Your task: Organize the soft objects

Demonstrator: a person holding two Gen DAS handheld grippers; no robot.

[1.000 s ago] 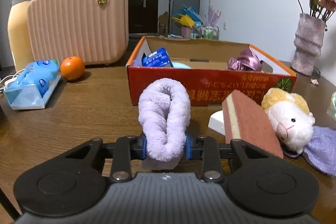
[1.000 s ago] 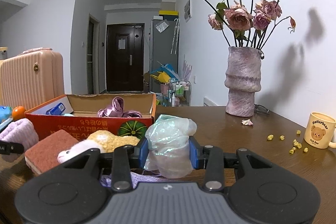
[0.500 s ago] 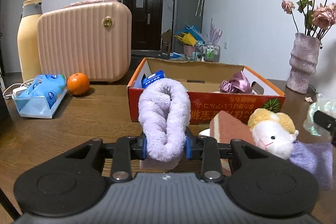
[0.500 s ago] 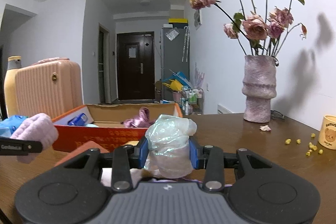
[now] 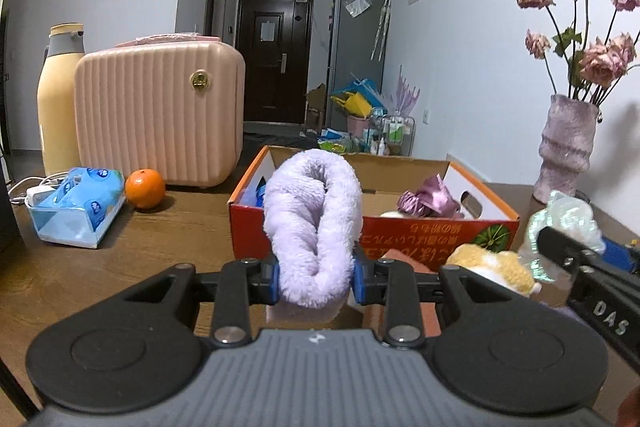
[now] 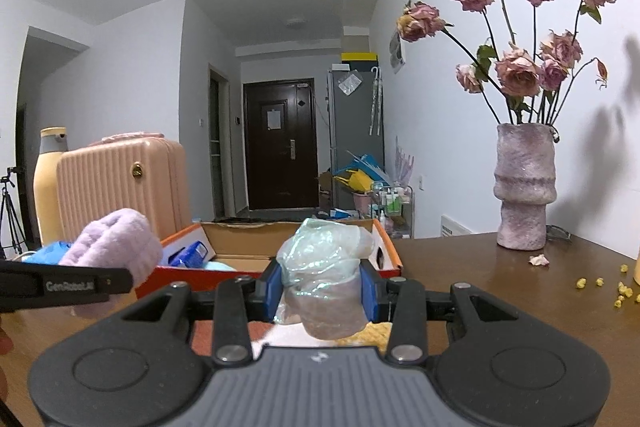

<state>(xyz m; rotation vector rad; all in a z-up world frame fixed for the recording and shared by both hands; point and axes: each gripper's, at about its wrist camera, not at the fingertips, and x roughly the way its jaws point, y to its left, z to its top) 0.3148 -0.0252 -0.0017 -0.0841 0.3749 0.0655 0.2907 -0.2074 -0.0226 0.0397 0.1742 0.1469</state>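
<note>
left gripper (image 5: pixel 316 279) pinching lilac fleece roll (image 5: pixel 314 227), right gripper (image 6: pixel 325 291) pinching iridescent plastic bundle (image 6: pixel 326 279), orange cardboard box (image 5: pixel 440 233) just ahead of both, plush toy (image 5: pixel 494 267) between them

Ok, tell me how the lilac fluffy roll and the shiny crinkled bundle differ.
The lilac fluffy roll is matte, plush and opaque; the shiny crinkled bundle is glossy, translucent and iridescent. The roll is folded into a neat loop, while the bundle is crumpled and irregular. The roll sits in the left claw, the bundle in the right claw. Both are soft, clamped and off the table.
</note>
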